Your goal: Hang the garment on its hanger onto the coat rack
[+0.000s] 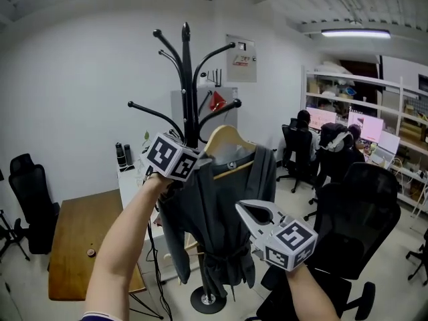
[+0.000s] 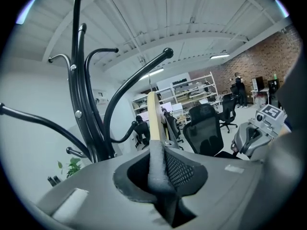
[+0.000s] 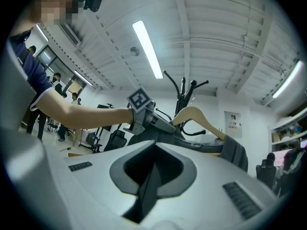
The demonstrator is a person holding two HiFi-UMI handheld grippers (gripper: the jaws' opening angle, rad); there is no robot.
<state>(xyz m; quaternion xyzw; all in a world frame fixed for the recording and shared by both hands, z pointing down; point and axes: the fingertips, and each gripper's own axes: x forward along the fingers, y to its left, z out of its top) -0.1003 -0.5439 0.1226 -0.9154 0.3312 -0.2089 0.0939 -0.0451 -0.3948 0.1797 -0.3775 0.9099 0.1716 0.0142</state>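
Note:
A black coat rack (image 1: 187,79) with curved arms stands in the middle of the room. Just in front of it hangs a dark grey garment (image 1: 217,223) on a wooden hanger (image 1: 227,139). My left gripper (image 1: 202,159) is shut on the garment's fabric over the hanger's left shoulder. In the left gripper view the grey fabric (image 2: 156,169) runs between the jaws, with the hanger (image 2: 153,119) beyond and the rack (image 2: 91,128) close at the left. My right gripper (image 1: 243,208) is lower right, beside the garment, shut and empty. In the right gripper view my right gripper (image 3: 153,164) faces the hanger (image 3: 199,116).
A wooden table (image 1: 80,239) stands at the lower left, with a black chair (image 1: 30,199) beside it. A large black office chair (image 1: 361,212) is close on the right. People sit at desks (image 1: 301,142) before shelving (image 1: 348,92). The rack's round base (image 1: 207,301) rests on the floor.

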